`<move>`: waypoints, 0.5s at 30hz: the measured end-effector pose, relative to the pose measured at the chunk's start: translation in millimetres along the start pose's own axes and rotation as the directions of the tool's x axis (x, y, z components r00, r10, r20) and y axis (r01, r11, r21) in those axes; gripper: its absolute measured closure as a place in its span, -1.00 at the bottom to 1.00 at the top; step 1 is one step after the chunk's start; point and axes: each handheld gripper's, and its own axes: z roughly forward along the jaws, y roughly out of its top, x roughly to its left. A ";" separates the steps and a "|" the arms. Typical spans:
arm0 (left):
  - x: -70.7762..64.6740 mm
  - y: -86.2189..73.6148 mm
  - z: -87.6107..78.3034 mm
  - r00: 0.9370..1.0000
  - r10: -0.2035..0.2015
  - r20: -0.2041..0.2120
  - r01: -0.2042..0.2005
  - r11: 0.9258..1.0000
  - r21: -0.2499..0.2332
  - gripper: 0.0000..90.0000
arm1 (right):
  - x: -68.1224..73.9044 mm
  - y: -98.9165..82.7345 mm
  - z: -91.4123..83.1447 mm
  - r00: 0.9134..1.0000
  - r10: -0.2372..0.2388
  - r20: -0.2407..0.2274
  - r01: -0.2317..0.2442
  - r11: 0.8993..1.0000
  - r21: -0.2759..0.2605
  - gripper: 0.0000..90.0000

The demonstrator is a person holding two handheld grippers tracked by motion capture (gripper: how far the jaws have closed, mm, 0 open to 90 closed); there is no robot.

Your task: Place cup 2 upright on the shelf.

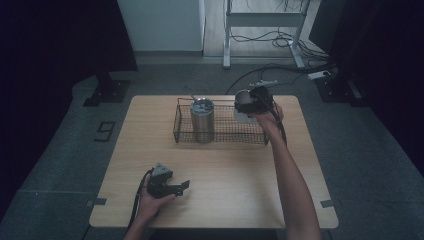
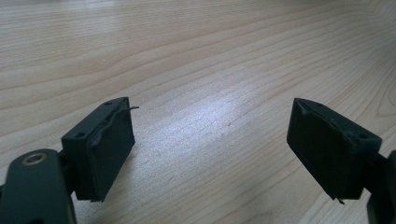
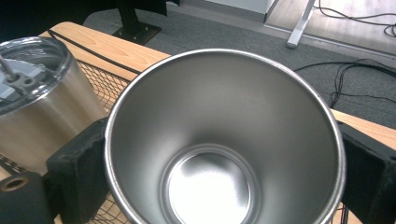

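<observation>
light wooden table [image 1: 225, 175] on grey carpet, cables at 1 o'clock. left gripper [image 1: 172, 187] at 7 o'clock, jaws wide, empty. right gripper [image 1: 257, 100] clamps an open steel cup [image 3: 224, 140] over the wire basket [image 1: 225, 132], beside a lidded tumbler [image 1: 202, 120].

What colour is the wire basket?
Dark brownish-black mesh basket, clearest in the high view.

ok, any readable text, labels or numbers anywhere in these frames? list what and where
"9": dark floor marking left of the table; could also be a "6", depending on which way it is read.
No text can be made out on the lidded tumbler, the open steel cup, the wire basket or the grippers.
</observation>
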 end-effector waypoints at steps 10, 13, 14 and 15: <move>1.5 -0.5 0.4 1.000 -0.005 -0.004 0.005 1.000 0.003 -0.66 | -6.0 -8.1 15.3 1.000 0.005 0.005 -0.005 1.000 0.029 -0.86; 1.5 -0.8 0.9 1.000 -0.003 -0.004 0.003 1.000 0.006 -0.66 | -6.6 -11.7 19.6 1.000 0.011 0.008 -0.011 0.999 0.033 -0.86; 1.3 -0.8 1.0 1.000 -0.002 -0.004 0.002 1.000 0.006 -0.66 | -7.4 -13.0 20.8 1.000 0.012 0.006 -0.012 0.999 0.034 -0.86; 1.3 -0.8 1.0 1.000 -0.001 -0.004 0.002 1.000 0.006 -0.66 | -7.8 -14.2 21.9 1.000 0.016 0.006 -0.016 0.999 0.035 -0.86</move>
